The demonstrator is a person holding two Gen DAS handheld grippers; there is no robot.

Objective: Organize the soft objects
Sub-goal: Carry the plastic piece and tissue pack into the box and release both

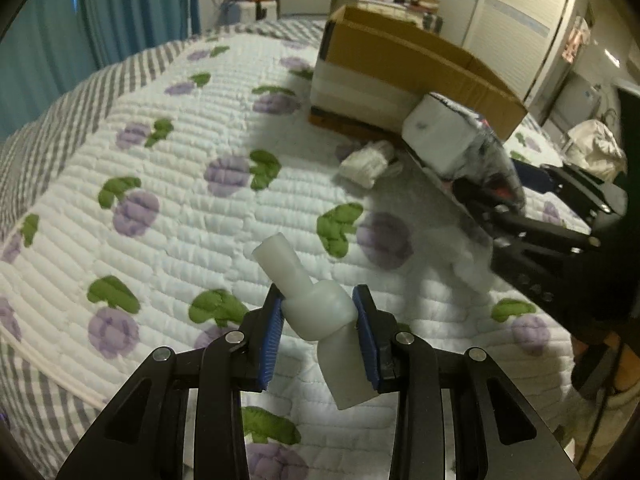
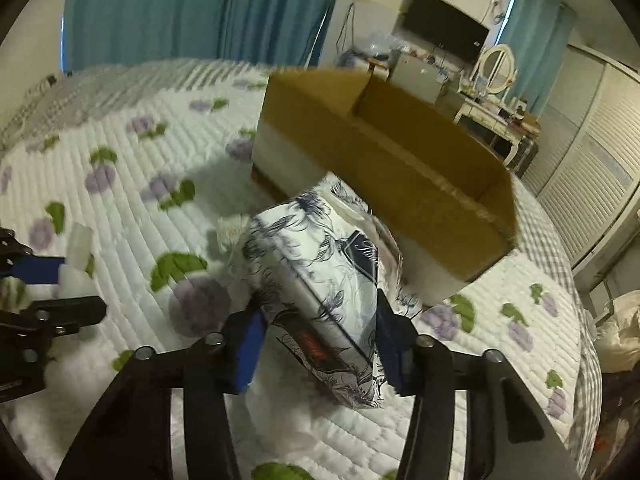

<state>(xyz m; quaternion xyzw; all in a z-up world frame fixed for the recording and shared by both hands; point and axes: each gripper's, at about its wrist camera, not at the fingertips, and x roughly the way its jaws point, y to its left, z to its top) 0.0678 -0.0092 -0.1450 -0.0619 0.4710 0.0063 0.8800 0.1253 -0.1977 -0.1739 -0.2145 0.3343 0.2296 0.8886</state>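
The quilted bed [image 1: 168, 184] carries an open cardboard box [image 1: 400, 76] near its far edge, with a small white packet [image 1: 366, 163] lying just beside it.

Teal curtains [image 2: 168, 12] fill upper left. Wall-mounted TV [image 2: 444, 26] upper right, white vanity with oval mirror [image 2: 496, 64] beside it. Louvered wardrobe doors [image 2: 592, 184] at right edge.

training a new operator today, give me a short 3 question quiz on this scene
1. True or false: the left gripper is empty.
2. What does the right gripper hold: A) a towel, B) a floral tissue pack, C) a sock?
3. Where does the cardboard box sit?

Key: 1. False, its fingers clamp a white soft piece. 2. B. 3. On the quilted bed, open at the top.
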